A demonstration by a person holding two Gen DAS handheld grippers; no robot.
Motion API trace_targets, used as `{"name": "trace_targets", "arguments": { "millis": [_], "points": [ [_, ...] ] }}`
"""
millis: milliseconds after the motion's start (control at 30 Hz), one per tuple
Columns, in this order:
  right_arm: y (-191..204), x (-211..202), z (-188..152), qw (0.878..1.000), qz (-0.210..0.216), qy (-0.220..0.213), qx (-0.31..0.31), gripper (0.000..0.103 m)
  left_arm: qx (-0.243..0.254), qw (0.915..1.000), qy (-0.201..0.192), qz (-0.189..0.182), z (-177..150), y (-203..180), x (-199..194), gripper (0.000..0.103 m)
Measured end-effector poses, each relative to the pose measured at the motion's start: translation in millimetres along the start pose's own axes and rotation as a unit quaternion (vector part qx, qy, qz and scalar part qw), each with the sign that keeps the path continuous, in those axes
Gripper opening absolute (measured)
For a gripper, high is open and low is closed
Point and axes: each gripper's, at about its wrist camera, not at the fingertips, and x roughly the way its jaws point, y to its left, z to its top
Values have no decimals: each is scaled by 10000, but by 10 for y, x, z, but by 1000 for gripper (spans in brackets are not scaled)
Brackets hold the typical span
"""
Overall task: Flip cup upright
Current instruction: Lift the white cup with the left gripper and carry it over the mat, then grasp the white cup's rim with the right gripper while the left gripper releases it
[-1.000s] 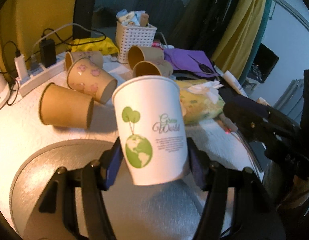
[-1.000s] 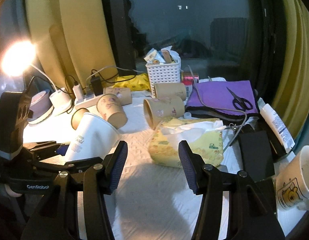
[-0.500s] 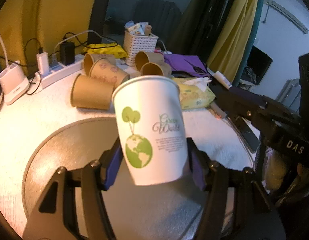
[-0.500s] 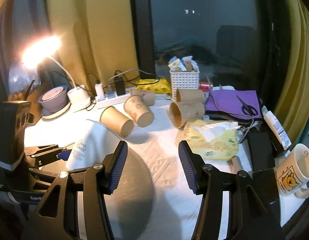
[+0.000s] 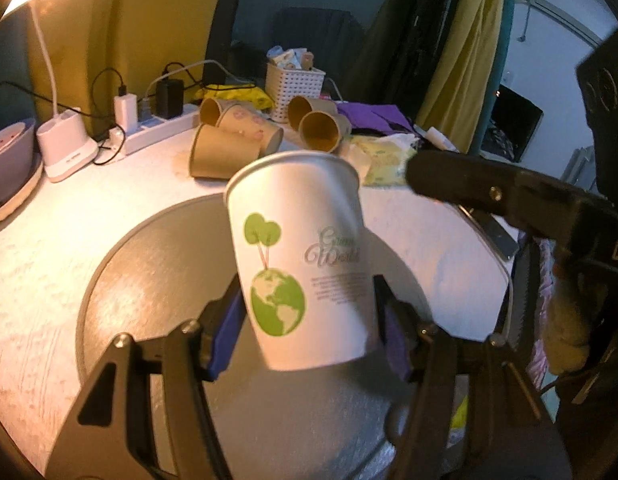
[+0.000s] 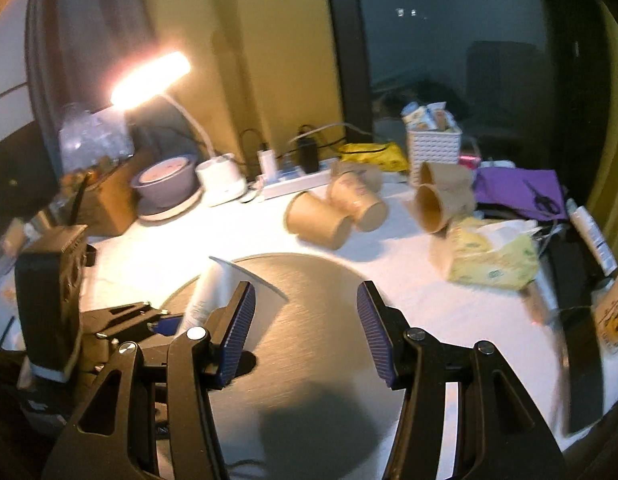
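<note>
While the left gripper (image 5: 305, 328) clamps the lower part of the white paper cup (image 5: 299, 256), the cup sits mouth-up and slightly tilted above the round grey mat (image 5: 149, 280). Beside it, the right gripper (image 6: 305, 330) hangs over the same mat with its jaws spread wide, holding nothing.

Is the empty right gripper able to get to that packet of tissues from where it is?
Probably yes. The right gripper is open and empty, and the tissue packet lies ahead to its right across bare tabletop.
</note>
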Motion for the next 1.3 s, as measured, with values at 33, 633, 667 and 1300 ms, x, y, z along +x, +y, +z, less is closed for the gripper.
{"name": "trace_targets", "arguments": {
  "millis": [33, 633, 667, 1300],
  "points": [
    [67, -1, -21, 9999, 111, 39, -5, 60, 14, 10000, -42, -5, -43, 4, -37, 62],
    [711, -48, -480, 9919, 1072, 624, 254, 70, 184, 9951, -946, -199, -745, -46, -638, 62],
    [740, -57, -499, 9913, 1115, 641, 269, 70, 219, 9945, -1002, -216, -776, -65, -667, 62],
    [782, -140, -595, 9746, 1882, 735, 972, 73, 478, 9850, -1651, -143, -1040, -157, -1037, 62]
  ]
}}
